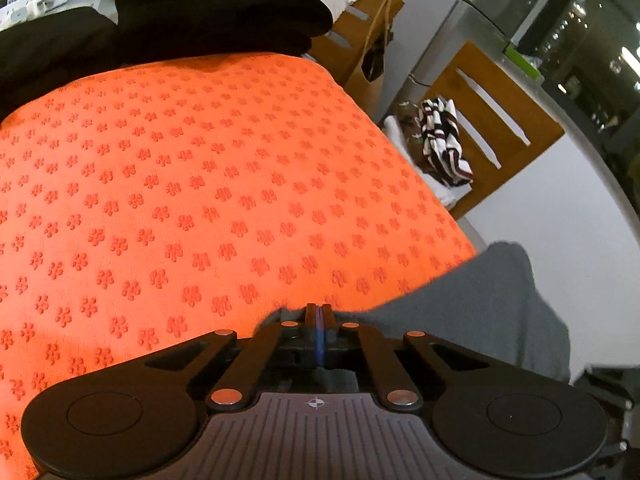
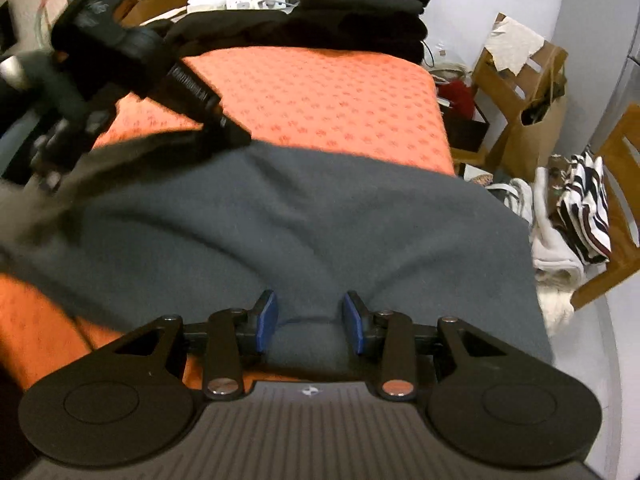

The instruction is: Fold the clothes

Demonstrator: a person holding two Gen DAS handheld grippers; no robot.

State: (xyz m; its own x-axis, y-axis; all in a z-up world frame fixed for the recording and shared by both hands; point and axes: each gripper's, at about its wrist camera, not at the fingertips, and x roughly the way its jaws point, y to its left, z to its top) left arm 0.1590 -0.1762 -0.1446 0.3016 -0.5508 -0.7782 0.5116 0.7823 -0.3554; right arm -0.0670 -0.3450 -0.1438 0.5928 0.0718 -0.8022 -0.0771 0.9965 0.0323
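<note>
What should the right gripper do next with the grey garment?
Probably close. The right gripper has its jaws open astride a raised fold of the grey garment, while the left gripper is already shut at its edge.

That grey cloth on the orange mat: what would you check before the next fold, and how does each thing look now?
1. Left gripper shut on grey cloth edge: ok.
2. Right gripper gripping cloth: not ok; jaws stand apart, cloth bunched between them.
3. Cloth flat: not ok, creased toward the right gripper.
4. Orange mat bare beyond the cloth for folding: ok.
5. Black stack clear of the cloth: ok, at the far edge.
6. Cloth's right edge on the mat: cannot tell.
</note>
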